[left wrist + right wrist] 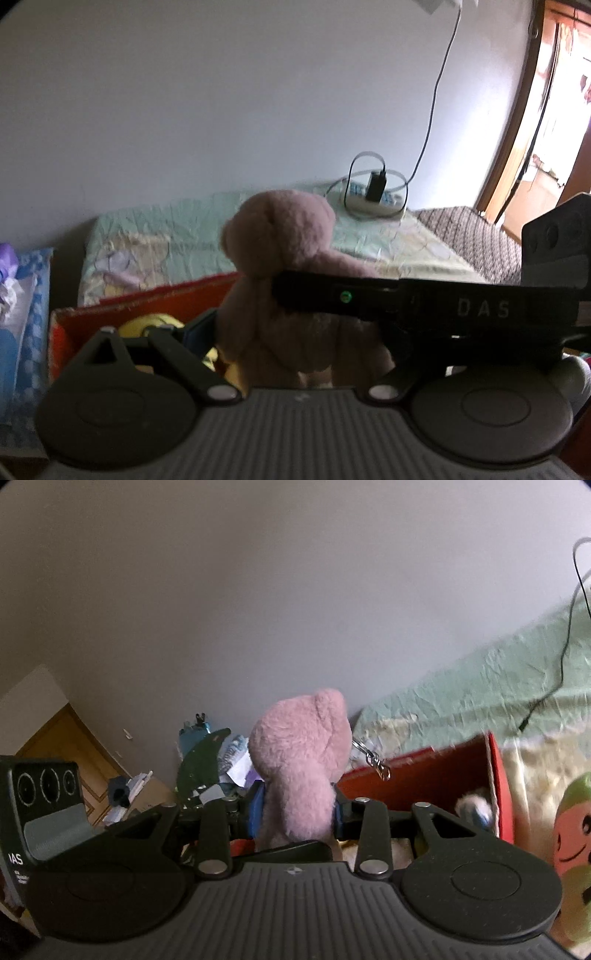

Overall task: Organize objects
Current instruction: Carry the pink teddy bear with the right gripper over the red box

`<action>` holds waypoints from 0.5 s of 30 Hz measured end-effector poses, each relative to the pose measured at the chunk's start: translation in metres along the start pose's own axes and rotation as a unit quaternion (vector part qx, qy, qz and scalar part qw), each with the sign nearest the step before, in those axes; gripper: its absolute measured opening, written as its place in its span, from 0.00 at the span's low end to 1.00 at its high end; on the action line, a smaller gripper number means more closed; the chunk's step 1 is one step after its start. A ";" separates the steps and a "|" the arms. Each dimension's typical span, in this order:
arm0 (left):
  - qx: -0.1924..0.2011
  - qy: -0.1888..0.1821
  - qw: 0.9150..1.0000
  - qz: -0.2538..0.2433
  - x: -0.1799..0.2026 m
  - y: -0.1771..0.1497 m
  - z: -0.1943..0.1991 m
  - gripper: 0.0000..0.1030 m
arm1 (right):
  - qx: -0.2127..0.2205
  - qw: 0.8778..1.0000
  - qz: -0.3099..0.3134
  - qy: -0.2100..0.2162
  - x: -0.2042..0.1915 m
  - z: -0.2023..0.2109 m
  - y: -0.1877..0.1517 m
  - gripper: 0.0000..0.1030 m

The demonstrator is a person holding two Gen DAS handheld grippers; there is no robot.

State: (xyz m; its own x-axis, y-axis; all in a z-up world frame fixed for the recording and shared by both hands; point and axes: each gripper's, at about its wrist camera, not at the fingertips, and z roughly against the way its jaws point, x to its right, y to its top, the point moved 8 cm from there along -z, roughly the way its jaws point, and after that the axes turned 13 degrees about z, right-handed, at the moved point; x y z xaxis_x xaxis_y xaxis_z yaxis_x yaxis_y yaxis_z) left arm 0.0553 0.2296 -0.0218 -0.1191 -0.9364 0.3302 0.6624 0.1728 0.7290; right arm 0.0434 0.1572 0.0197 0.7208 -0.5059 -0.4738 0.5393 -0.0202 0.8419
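A pink plush bear is clamped between the blue pads of my right gripper, which is shut on its body; a metal keyring clip hangs from it. In the left wrist view the same bear is held above a red cardboard box, and the right gripper's black body crosses in front of it. My left gripper is right behind the bear; its fingertips are hidden, so its state is unclear. The red box holds a yellow toy and a small white-blue toy.
The box stands on a bed with a pale green sheet. A power strip with a black charger and cables lies at the bed's far end. A green-orange plush lies at right. Clutter sits by the wall; a doorway at right.
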 end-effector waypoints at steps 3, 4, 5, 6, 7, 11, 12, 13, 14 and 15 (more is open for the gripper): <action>-0.023 0.002 1.000 0.000 -0.007 -0.011 -0.010 0.86 | -0.014 1.000 -0.010 -0.011 0.005 -0.004 -0.014 0.37; -0.031 0.000 1.000 0.002 -0.010 -0.016 -0.014 0.86 | -0.019 1.000 -0.011 -0.015 0.006 -0.005 -0.018 0.37; -0.039 -0.002 0.999 0.004 -0.011 -0.020 -0.016 0.86 | -0.025 0.999 -0.012 -0.018 0.008 -0.005 -0.023 0.37; -0.044 -0.003 0.999 0.006 -0.010 -0.021 -0.018 0.86 | -0.030 0.999 -0.015 -0.020 0.009 -0.004 -0.026 0.37; -0.048 -0.004 0.999 0.007 -0.011 -0.025 -0.019 0.86 | -0.033 0.999 -0.020 -0.022 0.009 -0.004 -0.028 0.37; -0.055 -0.011 0.998 0.008 -0.012 -0.032 -0.018 0.86 | -0.041 0.999 -0.016 -0.027 0.005 -0.001 -0.035 0.37; -0.057 -0.013 0.998 0.009 -0.012 -0.034 -0.019 0.86 | -0.043 0.998 -0.014 -0.031 0.004 0.000 -0.036 0.37; -0.059 -0.013 0.998 0.008 -0.012 -0.036 -0.019 0.86 | -0.045 0.998 -0.012 -0.033 0.003 0.000 -0.036 0.37; -0.059 -0.013 0.998 0.007 -0.012 -0.037 -0.020 0.86 | -0.046 0.998 -0.010 -0.035 0.004 -0.001 -0.036 0.37; -0.059 -0.012 0.998 0.007 -0.012 -0.038 -0.020 0.86 | -0.047 0.998 -0.008 -0.035 0.003 -0.002 -0.036 0.38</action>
State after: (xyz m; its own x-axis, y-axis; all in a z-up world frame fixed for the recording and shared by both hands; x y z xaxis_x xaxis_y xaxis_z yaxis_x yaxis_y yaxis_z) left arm 0.0464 0.2276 -0.0656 -0.1262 -0.9259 0.3562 0.7463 0.1479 0.6489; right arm 0.0274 0.1577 -0.0122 0.6809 -0.5656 -0.4652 0.5912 0.0497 0.8050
